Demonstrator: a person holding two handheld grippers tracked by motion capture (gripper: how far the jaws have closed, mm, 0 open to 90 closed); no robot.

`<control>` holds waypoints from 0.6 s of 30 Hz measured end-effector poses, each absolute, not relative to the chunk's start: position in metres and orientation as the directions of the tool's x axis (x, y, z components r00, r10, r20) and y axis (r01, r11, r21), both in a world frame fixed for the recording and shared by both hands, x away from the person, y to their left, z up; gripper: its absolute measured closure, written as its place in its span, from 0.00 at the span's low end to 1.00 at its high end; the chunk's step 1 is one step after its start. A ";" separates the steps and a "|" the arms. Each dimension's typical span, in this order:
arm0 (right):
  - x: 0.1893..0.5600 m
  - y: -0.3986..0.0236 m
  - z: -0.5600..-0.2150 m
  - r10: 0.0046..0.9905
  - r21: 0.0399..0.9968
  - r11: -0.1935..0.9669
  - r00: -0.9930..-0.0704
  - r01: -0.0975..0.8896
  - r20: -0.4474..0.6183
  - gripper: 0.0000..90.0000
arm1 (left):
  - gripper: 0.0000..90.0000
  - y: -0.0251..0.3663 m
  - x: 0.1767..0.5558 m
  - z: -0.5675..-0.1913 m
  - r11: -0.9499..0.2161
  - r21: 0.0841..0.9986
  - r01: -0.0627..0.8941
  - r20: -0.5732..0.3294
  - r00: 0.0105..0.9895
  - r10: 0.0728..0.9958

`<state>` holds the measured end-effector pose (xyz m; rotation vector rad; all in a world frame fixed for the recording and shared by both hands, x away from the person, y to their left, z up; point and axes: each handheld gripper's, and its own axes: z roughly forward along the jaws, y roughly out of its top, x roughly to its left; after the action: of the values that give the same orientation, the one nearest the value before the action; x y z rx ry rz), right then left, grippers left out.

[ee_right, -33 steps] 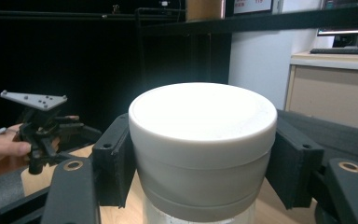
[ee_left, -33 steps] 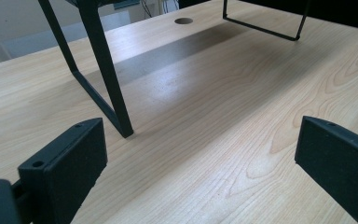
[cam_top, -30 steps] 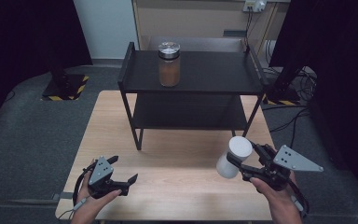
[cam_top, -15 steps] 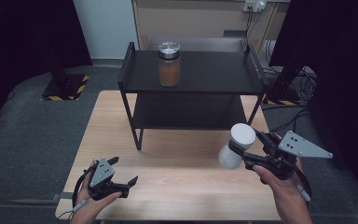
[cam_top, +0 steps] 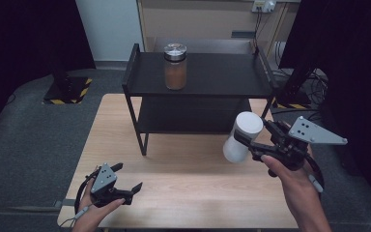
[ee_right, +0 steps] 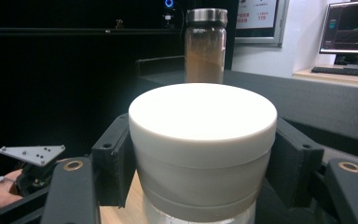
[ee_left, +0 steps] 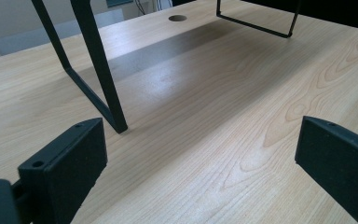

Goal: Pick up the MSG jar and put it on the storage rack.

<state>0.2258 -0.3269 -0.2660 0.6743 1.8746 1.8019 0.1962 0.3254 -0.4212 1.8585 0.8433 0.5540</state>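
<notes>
**White container clamped in the right gripper, left gripper empty and wide**

Nearest the person, at the front left corner of the pale wooden table [cam_top: 188, 183], the left gripper [cam_top: 126, 180] sits low over the wood in the left hand [cam_top: 92, 216]. Its two black jaws stand wide apart, and in the left gripper view nothing lies between its black pads [ee_left: 70, 163] but bare wood grain; they touch nothing.

Farther in, over the right side of the table, the right gripper [cam_top: 245, 140] is held up in the right hand [cam_top: 290, 176], the grey three-cornered plate on top. Its jaws are closed on a white cylindrical container with a flat white lid [cam_top: 242, 137], gripping it by the sides just under the lid. In the right gripper view the black pads [ee_right: 116, 158] press flat against the container's wall on both sides. From above, the container hangs clear of the tabletop, tilted, in front of the right end of the shelf.

Beyond it stands a black metal two-tier shelf [cam_top: 265, 77], its legs on the table. On the top tier, left of centre, a clear glass jar of brown powder with a silver metal lid [cam_top: 175, 66] stands upright, well apart from the held container.
</notes>
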 end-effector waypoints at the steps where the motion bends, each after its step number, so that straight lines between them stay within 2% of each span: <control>1: 0.227 -0.326 -0.264 0.626 0.999 0.026 -0.780 0.034 0.010 0.38 | 0.01 0.325 0.196 -0.422 -0.275 0.911 0.308 0.006 0.655 0.756; 18: 0.255 -0.320 -0.233 0.603 0.999 0.038 -0.798 0.030 0.001 0.38 | 0.01 0.325 0.198 -0.425 -0.275 0.908 0.317 -0.005 0.663 0.748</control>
<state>0.2552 -0.3204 -0.2332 0.6382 1.8990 1.8103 0.1984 0.3249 -0.4246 1.8630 0.8420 0.5318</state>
